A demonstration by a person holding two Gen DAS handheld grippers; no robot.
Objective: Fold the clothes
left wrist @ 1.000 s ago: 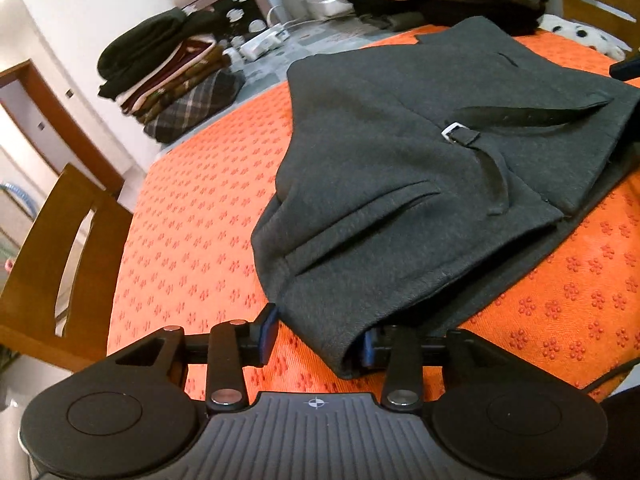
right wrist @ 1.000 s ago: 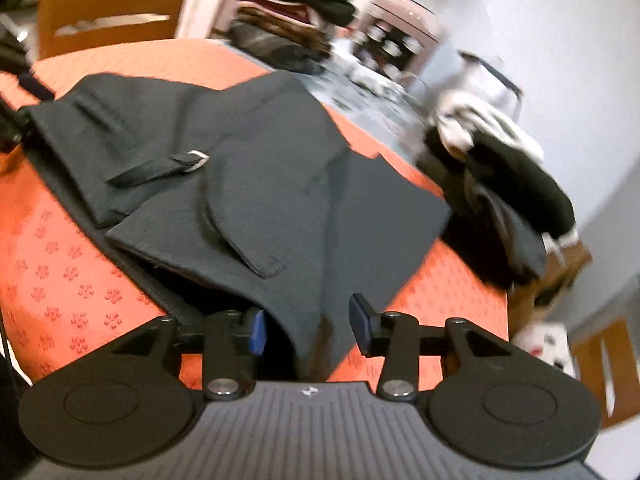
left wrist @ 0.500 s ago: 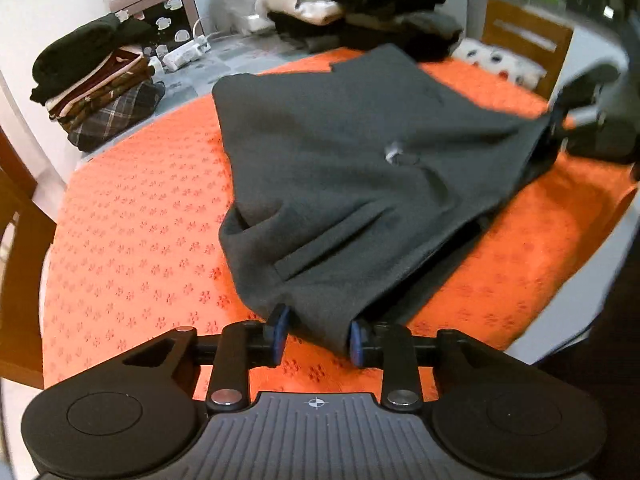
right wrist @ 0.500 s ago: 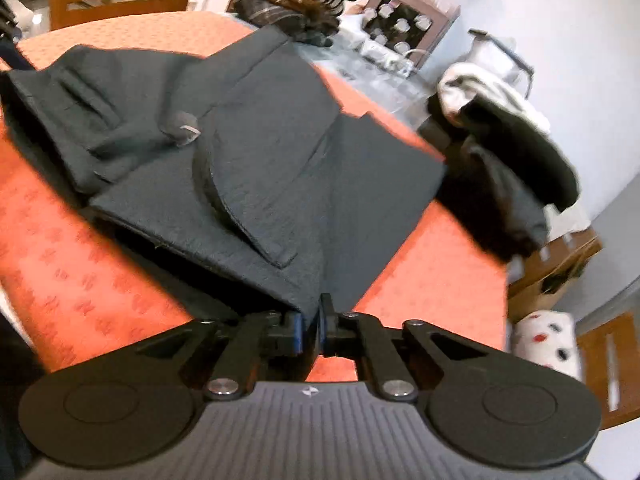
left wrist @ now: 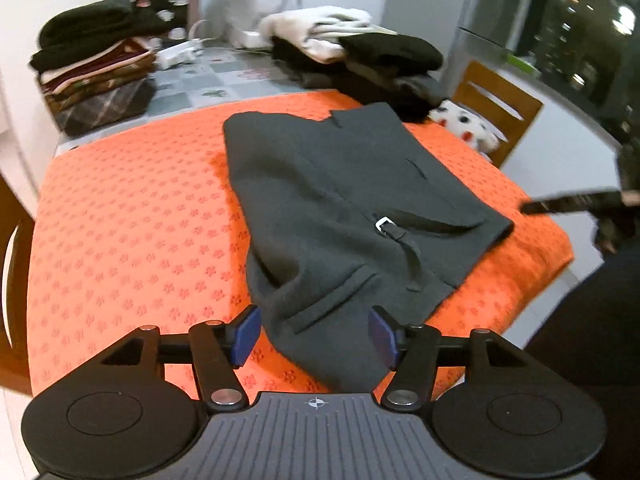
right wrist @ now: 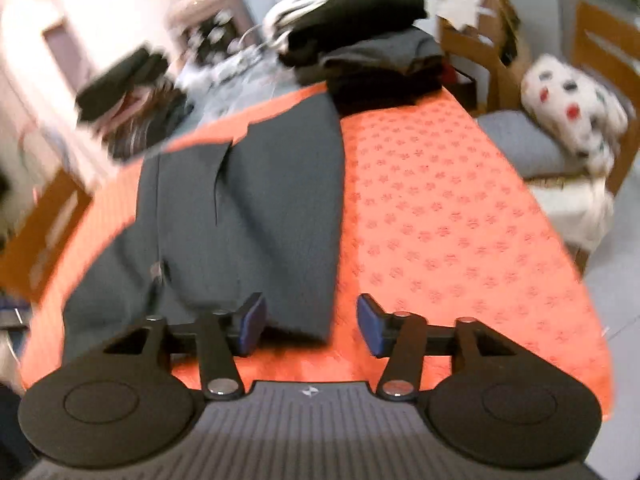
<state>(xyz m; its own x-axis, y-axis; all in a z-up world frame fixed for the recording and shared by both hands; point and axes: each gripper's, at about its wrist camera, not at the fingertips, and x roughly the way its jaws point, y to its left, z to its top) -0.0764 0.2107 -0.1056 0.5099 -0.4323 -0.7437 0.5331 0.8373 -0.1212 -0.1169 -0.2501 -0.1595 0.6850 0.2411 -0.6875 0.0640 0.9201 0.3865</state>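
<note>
Where the dark grey woollen garment with a strap and metal buckle (left wrist: 344,208) nears the left gripper (left wrist: 314,334), its closest corner drops behind the gripper's body and is lost. Those jaws have just been opening; they stand spread, the blue pads (left wrist: 245,332) clear of the cloth between them. The garment lies flat on the orange flower-patterned tablecloth (left wrist: 132,240), its long axis running away from the camera toward the far stacks of folded clothes (left wrist: 360,52). Through the blurred right view, the right gripper (right wrist: 310,326) has likewise just been opening and is spread, the garment's near edge (right wrist: 248,216) ending loose between its pads, not pinched.
</note>
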